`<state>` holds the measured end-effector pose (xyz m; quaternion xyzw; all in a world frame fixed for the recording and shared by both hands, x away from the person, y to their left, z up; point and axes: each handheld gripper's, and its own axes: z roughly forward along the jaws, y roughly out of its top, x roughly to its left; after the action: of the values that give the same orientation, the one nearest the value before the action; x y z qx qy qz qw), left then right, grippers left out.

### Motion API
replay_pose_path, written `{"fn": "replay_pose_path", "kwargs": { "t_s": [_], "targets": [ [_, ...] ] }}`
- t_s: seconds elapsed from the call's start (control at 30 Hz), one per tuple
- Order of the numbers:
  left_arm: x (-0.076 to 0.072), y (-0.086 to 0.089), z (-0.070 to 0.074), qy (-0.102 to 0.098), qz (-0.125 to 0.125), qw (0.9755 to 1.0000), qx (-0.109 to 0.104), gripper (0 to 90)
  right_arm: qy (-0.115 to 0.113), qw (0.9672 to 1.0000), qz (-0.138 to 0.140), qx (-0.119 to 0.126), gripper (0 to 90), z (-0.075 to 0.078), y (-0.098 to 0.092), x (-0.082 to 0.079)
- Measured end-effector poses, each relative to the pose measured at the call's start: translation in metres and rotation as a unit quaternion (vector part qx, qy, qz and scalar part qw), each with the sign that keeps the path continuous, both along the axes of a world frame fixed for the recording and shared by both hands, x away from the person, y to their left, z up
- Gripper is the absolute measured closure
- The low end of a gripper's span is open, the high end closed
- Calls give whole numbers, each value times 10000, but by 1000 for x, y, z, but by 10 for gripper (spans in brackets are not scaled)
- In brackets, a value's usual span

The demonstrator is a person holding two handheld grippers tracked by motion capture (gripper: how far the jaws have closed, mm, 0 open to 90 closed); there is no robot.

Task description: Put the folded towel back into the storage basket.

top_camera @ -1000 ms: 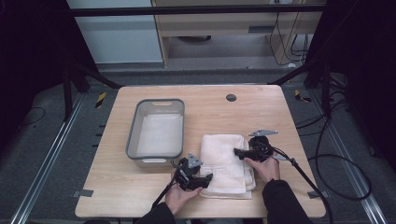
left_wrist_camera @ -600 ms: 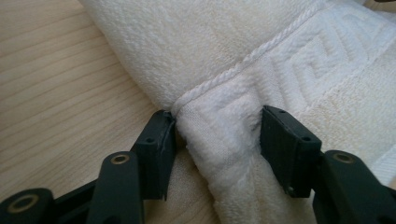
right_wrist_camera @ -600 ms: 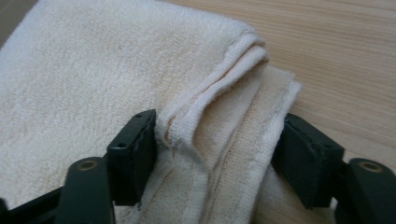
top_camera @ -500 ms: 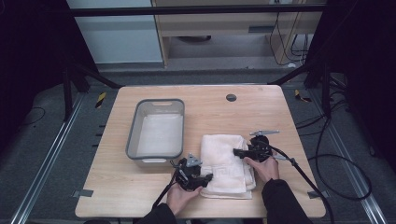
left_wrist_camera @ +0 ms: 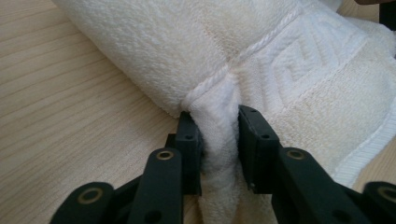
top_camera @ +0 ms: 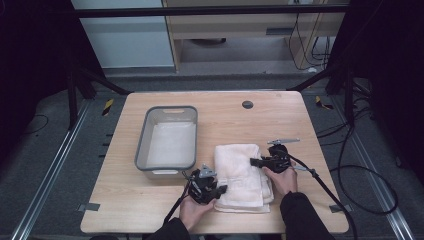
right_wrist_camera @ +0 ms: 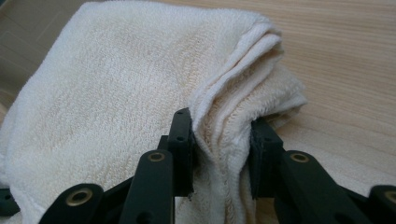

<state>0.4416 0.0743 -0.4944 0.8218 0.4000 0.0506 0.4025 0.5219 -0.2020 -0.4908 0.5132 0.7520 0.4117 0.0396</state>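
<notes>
On the near side of the wooden table [top_camera: 300, 115] lies a folded white towel [top_camera: 240, 172], and we have a claw on each side of it. Our left gripper [top_camera: 220, 189] has just squeezed in from wide apart, and now it pinches a bunched bit of the towel's near left edge, which we see puckered up between the black jaws in the left gripper view [left_wrist_camera: 217, 140]. Our right gripper [top_camera: 254, 161] has just squeezed in the same way, and it pinches the stacked layers at the towel's right edge [right_wrist_camera: 224, 140]. Both hands have kept in place, so the towel lies flat on the table, not lifted yet. We think this means we now have a good hold on both sides and can pick the towel up next. Just left of the towel, a bit farther away, sits a grey bin [top_camera: 145, 145]. It looks like nothing is in it; we see just its pale bottom.
</notes>
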Motion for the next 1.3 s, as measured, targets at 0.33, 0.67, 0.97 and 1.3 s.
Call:
{"fn": "replay_pose_path", "kwargs": {
  "t_s": [0.33,0.67,0.97,1.3],
  "targets": [
    [-5,3,8,-179,-85,9998,-84,742,-331,9994,95,15,690,17,-2,-7],
    [-11,11,28,-486,-160,9984,-255,744,-728,9971,137,153,692,43,-4,-21],
    [-15,13,49,-773,-181,9959,-432,745,-1054,9938,97,346,692,66,-9,-28],
    [-18,18,70,-1059,-184,9930,-496,746,-1372,9894,63,469,693,85,-9,-34]
  ]
}}
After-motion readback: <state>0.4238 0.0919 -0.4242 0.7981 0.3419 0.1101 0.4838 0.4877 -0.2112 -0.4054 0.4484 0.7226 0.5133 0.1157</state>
